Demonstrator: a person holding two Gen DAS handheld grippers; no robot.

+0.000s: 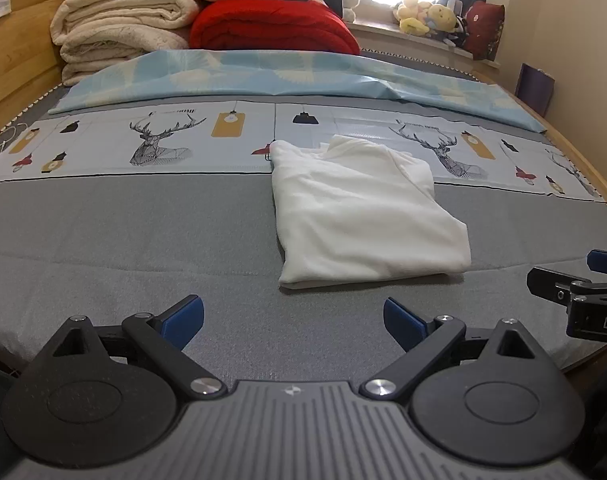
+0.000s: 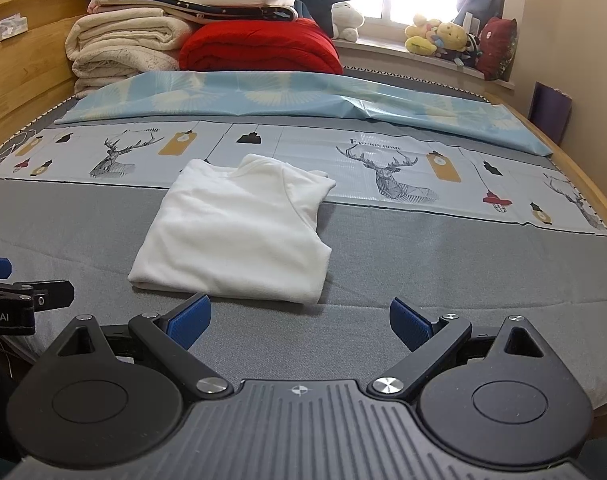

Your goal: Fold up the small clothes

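Observation:
A small white garment lies folded into a rough rectangle on the grey bed cover, its collar end toward the deer-print strip. In the right wrist view the same white garment sits ahead and slightly left. My left gripper is open with nothing between its blue pads, just short of the garment's near edge. My right gripper is open too, its left pad close to the garment's near hem. Each gripper shows at the edge of the other's view: the right gripper, the left gripper.
Folded cream blankets and a red quilt are stacked at the bed's far end. A light blue sheet lies across the bed behind the deer-print strip. Plush toys line the windowsill. A wooden bed frame runs along the left.

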